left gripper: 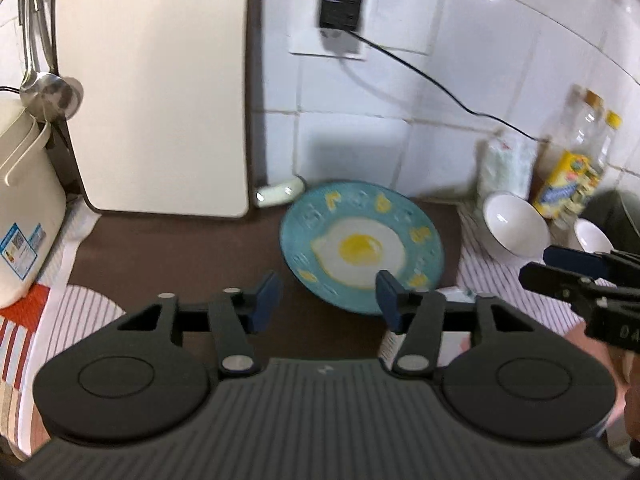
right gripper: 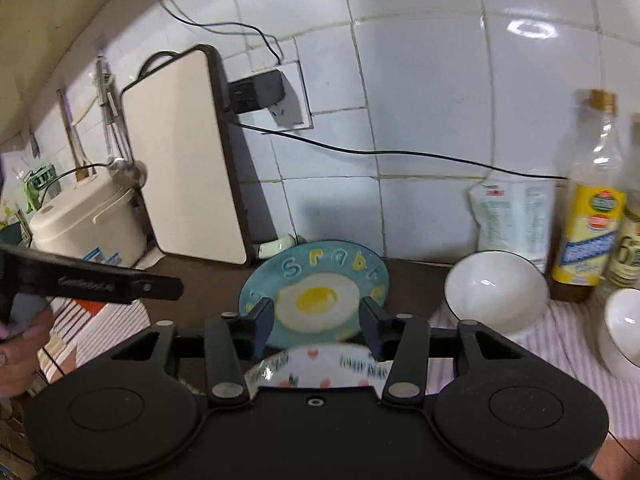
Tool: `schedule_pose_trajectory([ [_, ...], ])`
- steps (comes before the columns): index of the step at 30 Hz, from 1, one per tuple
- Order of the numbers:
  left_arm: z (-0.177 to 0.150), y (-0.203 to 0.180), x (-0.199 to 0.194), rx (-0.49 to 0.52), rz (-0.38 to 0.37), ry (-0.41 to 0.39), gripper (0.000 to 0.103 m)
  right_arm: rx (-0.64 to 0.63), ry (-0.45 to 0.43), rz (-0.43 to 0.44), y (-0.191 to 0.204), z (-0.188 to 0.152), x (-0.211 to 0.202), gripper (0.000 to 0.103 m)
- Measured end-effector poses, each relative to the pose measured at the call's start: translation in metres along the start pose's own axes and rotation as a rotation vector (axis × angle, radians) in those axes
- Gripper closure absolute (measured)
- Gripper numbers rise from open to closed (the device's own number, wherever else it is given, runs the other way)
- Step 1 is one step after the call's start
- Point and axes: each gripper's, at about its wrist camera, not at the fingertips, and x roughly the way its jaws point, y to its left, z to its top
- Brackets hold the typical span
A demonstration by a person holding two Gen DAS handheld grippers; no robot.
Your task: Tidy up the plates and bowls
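A teal plate with a fried-egg picture (left gripper: pixel 362 248) lies on the dark counter near the wall; it also shows in the right wrist view (right gripper: pixel 316 294). My left gripper (left gripper: pixel 328 298) is open and empty, hovering just in front of it. My right gripper (right gripper: pixel 316 320) is open and empty above a white plate with hearts and lettering (right gripper: pixel 316 366), which lies nearer than the teal plate. Two white bowls (right gripper: pixel 496 292) (right gripper: pixel 624 328) sit to the right on a striped cloth; both show in the left wrist view (left gripper: pixel 514 226) (left gripper: pixel 592 236).
A cream cutting board (left gripper: pixel 156 84) leans on the tiled wall at left, beside a rice cooker (right gripper: pixel 88 220) and a ladle (left gripper: pixel 50 94). Oil bottles (right gripper: pixel 592 208) and a white pouch (right gripper: pixel 512 216) stand at the back right. A black cable (right gripper: pixel 400 154) runs along the wall.
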Motion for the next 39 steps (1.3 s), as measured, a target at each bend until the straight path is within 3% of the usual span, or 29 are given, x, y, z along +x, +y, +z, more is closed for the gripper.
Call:
schedule_pose_trajectory([
  [6, 0.009, 0.019, 0.044, -0.026, 0.0, -0.02, 0.036, 0.093, 0.105, -0.005, -0.027, 0.006, 0.07, 0.046],
  [11, 0.009, 0.026, 0.092, -0.048, 0.007, 0.003, 0.036, 0.181, 0.173, -0.064, -0.05, -0.003, 0.116, 0.046],
  [15, 0.005, 0.041, 0.124, -0.117, -0.015, 0.063, 0.036, 0.248, 0.218, -0.061, -0.062, -0.008, 0.138, 0.046],
  [19, 0.001, 0.047, 0.145, -0.121, -0.004, 0.096, 0.038, 0.28, 0.237, -0.055, -0.065, -0.01, 0.149, 0.046],
  [22, -0.001, 0.049, 0.153, -0.128, -0.017, 0.11, 0.042, 0.295, 0.246, -0.043, -0.066, -0.012, 0.156, 0.046],
  [25, -0.004, 0.047, 0.158, -0.112, -0.034, 0.122, 0.057, 0.307, 0.252, -0.035, -0.069, -0.012, 0.159, 0.047],
  [27, -0.006, 0.048, 0.163, -0.121, -0.048, 0.149, 0.073, 0.313, 0.249, -0.031, -0.069, -0.013, 0.162, 0.052],
  [29, -0.008, 0.05, 0.168, -0.155, -0.078, 0.166, 0.078, 0.323, 0.25, -0.027, -0.07, -0.013, 0.164, 0.058],
  [31, -0.009, 0.053, 0.17, -0.199, -0.098, 0.169, 0.08, 0.327, 0.254, -0.019, -0.07, -0.013, 0.167, 0.069],
  [39, -0.012, 0.048, 0.171, -0.228, -0.096, 0.153, 0.084, 0.302, 0.23, -0.041, -0.072, -0.016, 0.17, 0.081],
])
